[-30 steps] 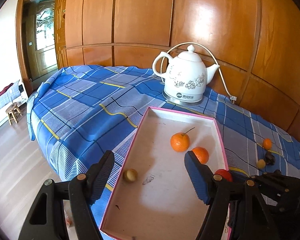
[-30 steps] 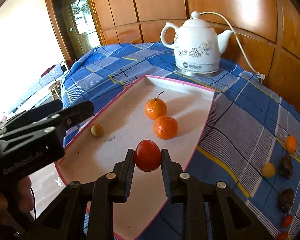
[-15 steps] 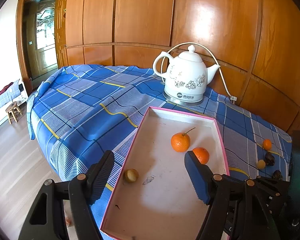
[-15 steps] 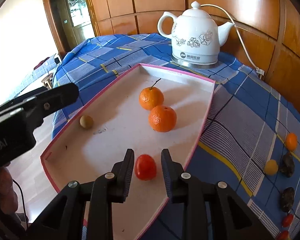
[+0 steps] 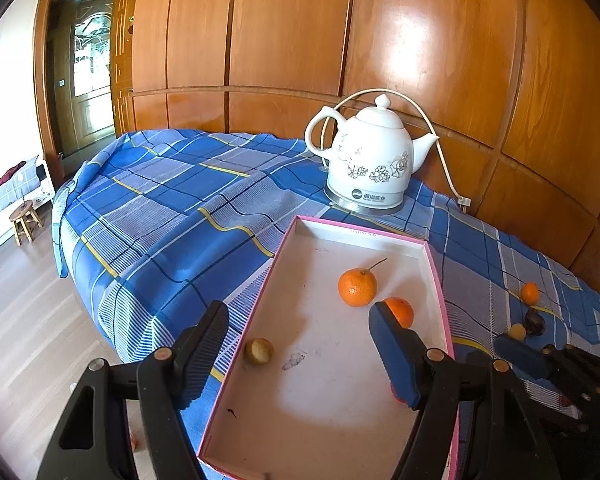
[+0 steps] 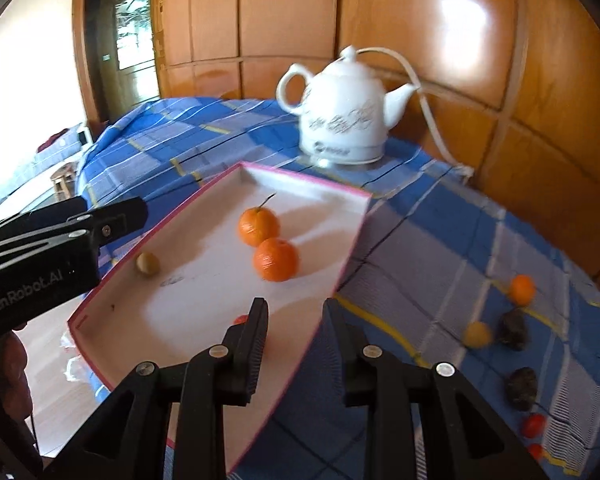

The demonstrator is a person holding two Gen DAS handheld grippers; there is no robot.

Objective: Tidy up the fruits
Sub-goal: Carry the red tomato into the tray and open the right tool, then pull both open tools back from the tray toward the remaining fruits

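Observation:
A pink-rimmed white tray [image 5: 320, 400] [image 6: 204, 300] lies on the blue checked cloth. Two oranges [image 5: 357, 287] [image 6: 275, 260] and a small yellowish fruit [image 5: 259, 351] [image 6: 147, 264] rest in it. A red fruit [image 6: 242, 319] lies on the tray floor near its front right rim, mostly hidden behind my right gripper's left finger. My right gripper [image 6: 296, 320] hangs above that rim, open a narrow way with nothing between its fingers. My left gripper [image 5: 298, 354] stands open and empty over the tray's near end.
A white kettle [image 5: 370, 168] [image 6: 340, 120] with its cord stands behind the tray by the wood-panelled wall. Loose on the cloth at right are a small orange [image 6: 521, 289], a yellow fruit [image 6: 477, 334], dark fruits [image 6: 514, 330] and small red ones [image 6: 534, 426].
My right gripper let go of the red fruit, which dropped into the tray, then drew back and swung right over the tray's rim. The left gripper stayed put.

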